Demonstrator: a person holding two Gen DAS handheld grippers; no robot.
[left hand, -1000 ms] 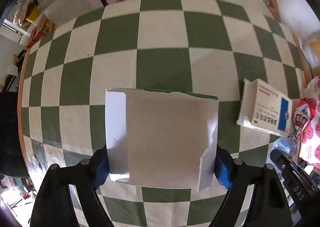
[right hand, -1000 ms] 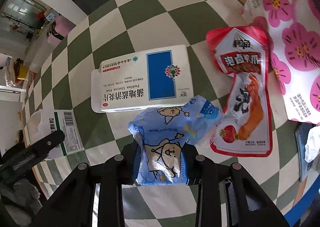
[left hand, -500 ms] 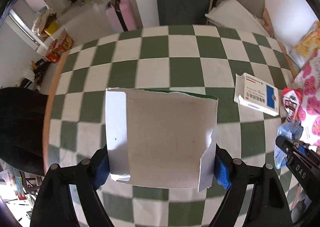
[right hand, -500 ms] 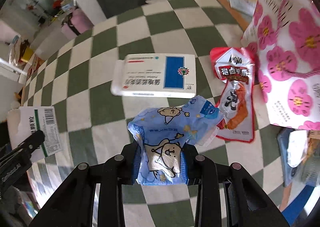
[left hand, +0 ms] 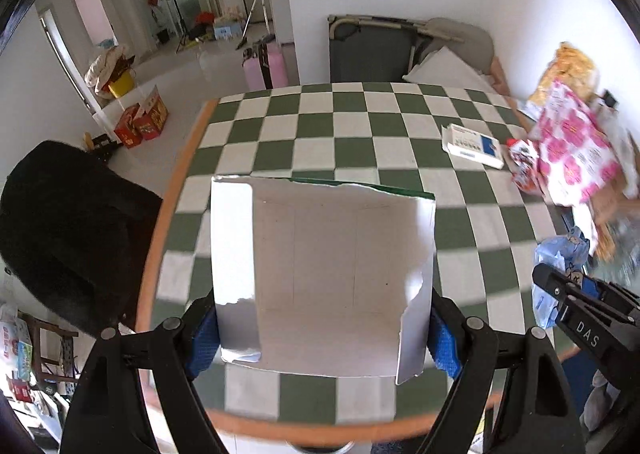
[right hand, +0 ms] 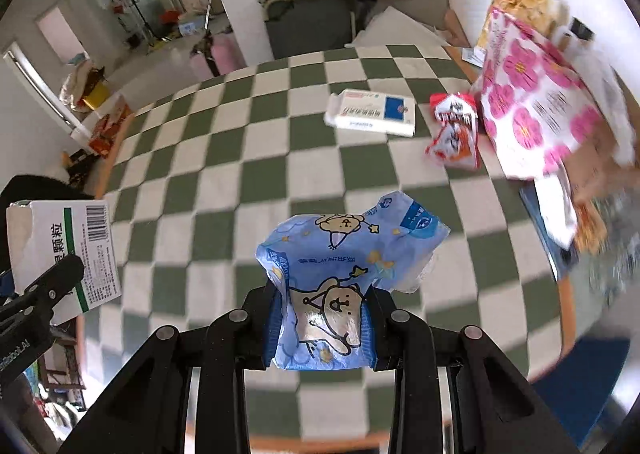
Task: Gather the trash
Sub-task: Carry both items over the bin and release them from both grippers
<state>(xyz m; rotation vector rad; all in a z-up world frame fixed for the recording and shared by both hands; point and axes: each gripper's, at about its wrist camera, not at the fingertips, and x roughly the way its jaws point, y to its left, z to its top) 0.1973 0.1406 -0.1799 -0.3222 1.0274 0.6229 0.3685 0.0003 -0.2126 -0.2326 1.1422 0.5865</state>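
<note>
Two grippers held above checkered table [left hand: 360, 122], left gripper [left hand: 322, 328] clamped on torn white box [left hand: 320, 274], right gripper [right hand: 322, 328] clamped on blue wrapper [right hand: 340, 254], table's near rim [left hand: 280, 428] just below.

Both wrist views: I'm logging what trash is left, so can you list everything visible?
torn carton: 1, white and green, held in left gripper
bear wrapper: 1, blue, held in right gripper
medicine box: 1, white and blue, lying on table
snack pouch: 1, red, right of medicine box
flowered bag: 1, pink and white, table's right edge
table: 1, green-white check
left gripper: 1, black, shut
right gripper: 1, black, shut
</note>
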